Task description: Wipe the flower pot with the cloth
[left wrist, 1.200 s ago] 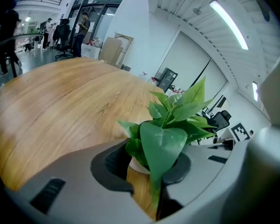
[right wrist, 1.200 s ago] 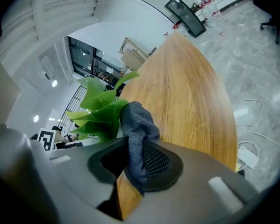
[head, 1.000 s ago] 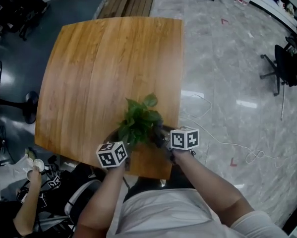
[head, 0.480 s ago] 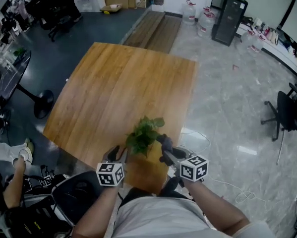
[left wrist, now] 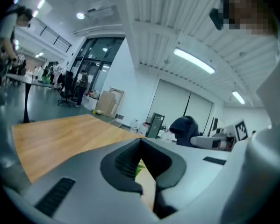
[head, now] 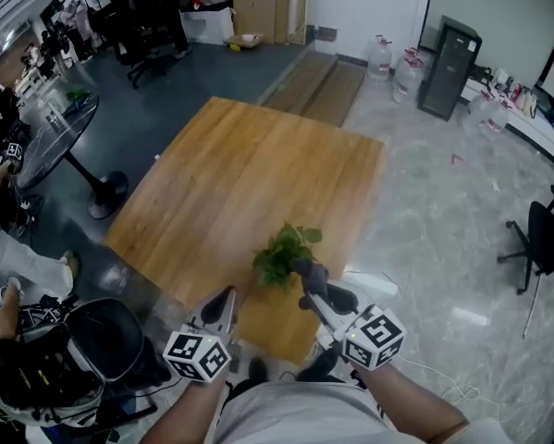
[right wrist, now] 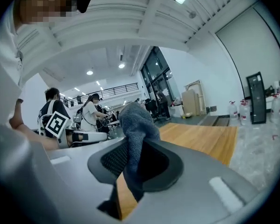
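The table (head: 240, 174) is filling the middle of the head view, its wood top running from upper centre down toward the lower centre. The plant (head: 284, 252) is standing near the table's lower right edge, and its leaves are hiding the pot from above.

The left gripper (head: 227, 294) is sitting at lower centre-left, just left of and below the plant and not touching it. In the left gripper view its jaws are clenching fully together at the tips, with nothing between them; a sliver of green leaf is showing through the gap behind the tips, and the tabletop is stretching off to the left of that frame.

The right gripper (head: 312, 299) is coming in from the lower right, and it is grasping the cloth (head: 309, 271), a grey bunch sitting just against the plant's lower right leaves. In the right gripper view the cloth is rising from between the clamped jaws and folding over above them at frame centre, with the table lying to the right behind it.

A chair (head: 540, 239) is standing at the right edge of the head view, well apart from the table. Water bottles (head: 392, 63) are standing at upper centre-right beside a dark cabinet (head: 452, 67). A round table (head: 59, 128) is standing at the upper left.
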Demonstrator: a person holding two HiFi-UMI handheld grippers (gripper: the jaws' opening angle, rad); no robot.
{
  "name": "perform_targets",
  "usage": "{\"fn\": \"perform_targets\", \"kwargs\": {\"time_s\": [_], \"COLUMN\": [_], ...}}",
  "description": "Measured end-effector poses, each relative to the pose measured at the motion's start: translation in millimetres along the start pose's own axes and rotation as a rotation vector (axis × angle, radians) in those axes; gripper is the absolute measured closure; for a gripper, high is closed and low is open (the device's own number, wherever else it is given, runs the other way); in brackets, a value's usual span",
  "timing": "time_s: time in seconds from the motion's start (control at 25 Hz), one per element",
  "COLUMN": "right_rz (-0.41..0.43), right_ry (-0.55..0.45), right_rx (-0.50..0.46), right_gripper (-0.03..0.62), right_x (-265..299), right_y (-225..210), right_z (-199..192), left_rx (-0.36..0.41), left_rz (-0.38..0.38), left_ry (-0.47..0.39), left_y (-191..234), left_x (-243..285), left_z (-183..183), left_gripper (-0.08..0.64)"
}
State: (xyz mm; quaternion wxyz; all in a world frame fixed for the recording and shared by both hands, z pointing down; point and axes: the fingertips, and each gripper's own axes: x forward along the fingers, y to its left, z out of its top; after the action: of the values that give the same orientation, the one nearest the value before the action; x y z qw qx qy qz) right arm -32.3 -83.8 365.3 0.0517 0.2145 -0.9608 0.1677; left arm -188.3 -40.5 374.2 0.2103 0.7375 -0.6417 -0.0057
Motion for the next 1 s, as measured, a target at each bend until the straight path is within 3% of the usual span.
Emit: {"fn": "perform_targets", "kwargs": {"time_s": [0.08, 0.32, 0.56, 0.76, 1.0], "right_rz": [-0.019, -0.107, -0.204, -0.29, -0.343], "right_ry": [-0.035, -0.1, -0.163, -0.217, -0.233], "right_rx": [-0.008, -0.031, -0.064, -0.101, -0.115], "right_gripper": [0.517, 0.517, 0.517, 0.517, 0.517], "right_x": [1.4, 1.9, 1.2, -10.0, -25.7], "right_y": [23.8, 114.7, 203.8, 237.5, 260.6], "right_z": [14.2, 28.3, 29.5, 48.0, 64.0], "left_rx": [-0.009, 0.166, 0.164, 0.187, 0.204], "left_rz": [-0.048, -0.191, -0.282, -0.333, -0.34], "left_ry": [-0.037, -0.082, -0.069, -0.08, -0.114], "left_y": [-8.5, -28.9, -14.3, -19.3, -31.9], "left_x": [-16.8, -78.0, -147.1, -175.2, -199.8], "left_z": [22.5, 68.4, 73.8, 84.9, 101.0], "left_gripper": [0.554, 0.554, 0.554, 0.554, 0.554]}}
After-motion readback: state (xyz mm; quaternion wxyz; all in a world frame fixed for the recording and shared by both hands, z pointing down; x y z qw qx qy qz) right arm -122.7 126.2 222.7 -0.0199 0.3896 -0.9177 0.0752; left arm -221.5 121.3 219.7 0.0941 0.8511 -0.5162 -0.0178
